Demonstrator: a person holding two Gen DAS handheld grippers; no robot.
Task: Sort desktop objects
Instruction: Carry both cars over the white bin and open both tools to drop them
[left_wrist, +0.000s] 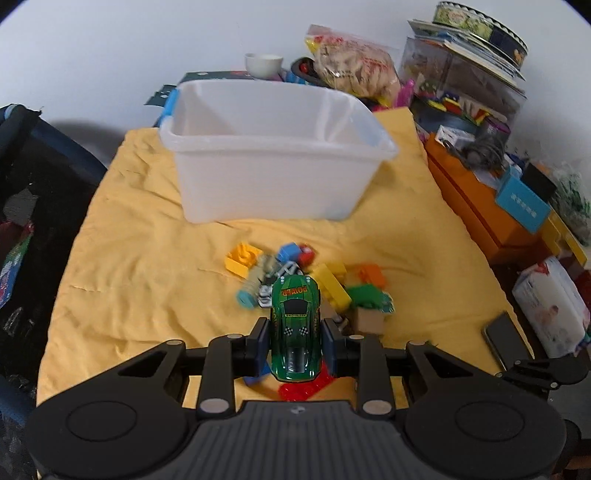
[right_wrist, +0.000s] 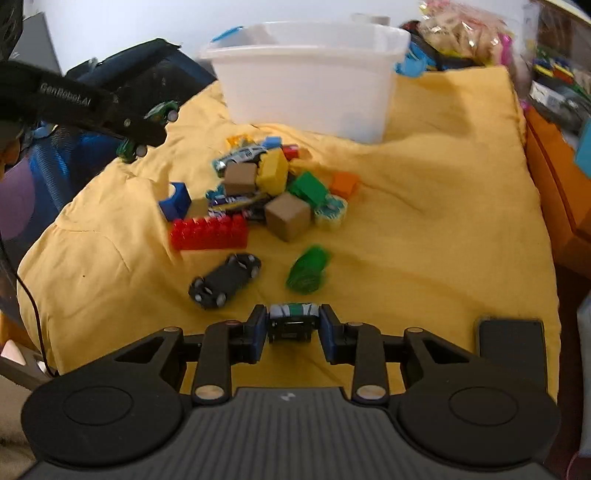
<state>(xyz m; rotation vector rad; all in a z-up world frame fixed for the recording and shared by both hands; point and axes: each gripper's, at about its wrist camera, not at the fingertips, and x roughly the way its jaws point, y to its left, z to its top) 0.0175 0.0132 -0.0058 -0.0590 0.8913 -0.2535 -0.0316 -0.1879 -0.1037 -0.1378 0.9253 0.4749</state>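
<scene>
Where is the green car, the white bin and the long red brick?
green car (left_wrist: 294, 325), left wrist view, on its roof.
white bin (right_wrist: 306, 88), right wrist view, on its front wall.
long red brick (right_wrist: 208, 232), right wrist view, on its side.

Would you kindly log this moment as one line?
left gripper: shut on green toy car | right gripper: shut on small toy car | white bin: empty
</scene>
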